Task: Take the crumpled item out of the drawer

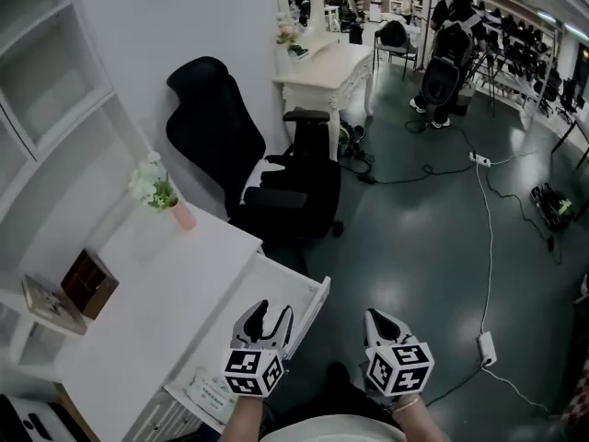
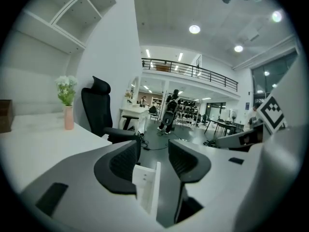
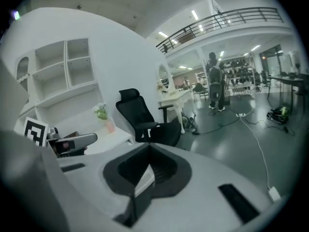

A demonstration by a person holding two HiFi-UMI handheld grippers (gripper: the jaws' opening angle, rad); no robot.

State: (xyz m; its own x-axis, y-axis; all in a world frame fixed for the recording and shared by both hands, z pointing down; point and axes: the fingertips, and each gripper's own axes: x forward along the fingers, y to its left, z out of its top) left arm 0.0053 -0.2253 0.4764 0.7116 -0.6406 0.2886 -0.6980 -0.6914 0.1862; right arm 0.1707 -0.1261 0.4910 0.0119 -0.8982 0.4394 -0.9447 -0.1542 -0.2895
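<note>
A white drawer [image 1: 308,286] stands pulled out from the white desk [image 1: 175,293]. The part of its inside that shows is bare white, and no crumpled item shows in any view. My left gripper [image 1: 274,312] hangs over the drawer's outer edge, open. In the left gripper view the drawer's white panel [image 2: 147,187] stands low between the spread jaws of the left gripper [image 2: 154,146], and neither pad touches it. My right gripper [image 1: 378,317] is out over the floor to the right of the drawer. Its jaws meet at the tips in the right gripper view [image 3: 147,146], holding nothing.
A black office chair [image 1: 267,178] stands just beyond the drawer. The desk carries a pink vase of flowers [image 1: 166,196], a brown box [image 1: 88,284] and a book [image 1: 51,304]. A white packet with green print [image 1: 210,396] lies below the left gripper. Cables and a power strip [image 1: 486,346] cross the floor.
</note>
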